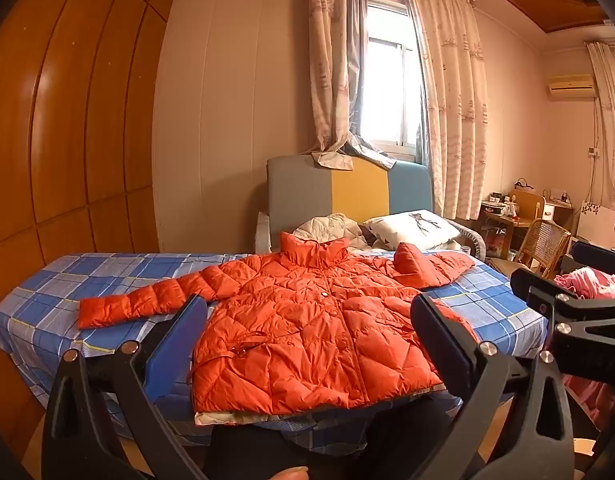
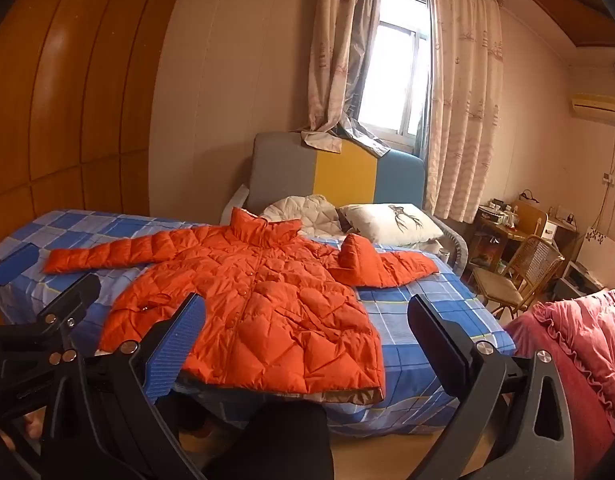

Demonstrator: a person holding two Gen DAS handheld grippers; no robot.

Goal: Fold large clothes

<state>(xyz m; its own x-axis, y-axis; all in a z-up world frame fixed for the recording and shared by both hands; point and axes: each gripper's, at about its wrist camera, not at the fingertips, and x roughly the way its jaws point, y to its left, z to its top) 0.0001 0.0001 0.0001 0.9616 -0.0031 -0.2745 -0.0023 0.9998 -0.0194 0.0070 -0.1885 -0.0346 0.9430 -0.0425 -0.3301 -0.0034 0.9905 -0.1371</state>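
You hold both the left gripper (image 1: 307,344) and right gripper (image 2: 307,344) tilted slightly downward, jaws spread and empty, the orange jacket (image 1: 307,320) flat at twelve o'clock on the blue-checked bed (image 1: 67,280).

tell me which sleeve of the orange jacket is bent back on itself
The sleeve on the pillow side, at the picture's right: its cuff end doubles back toward the collar. The other sleeve lies stretched straight out across the checked sheet.
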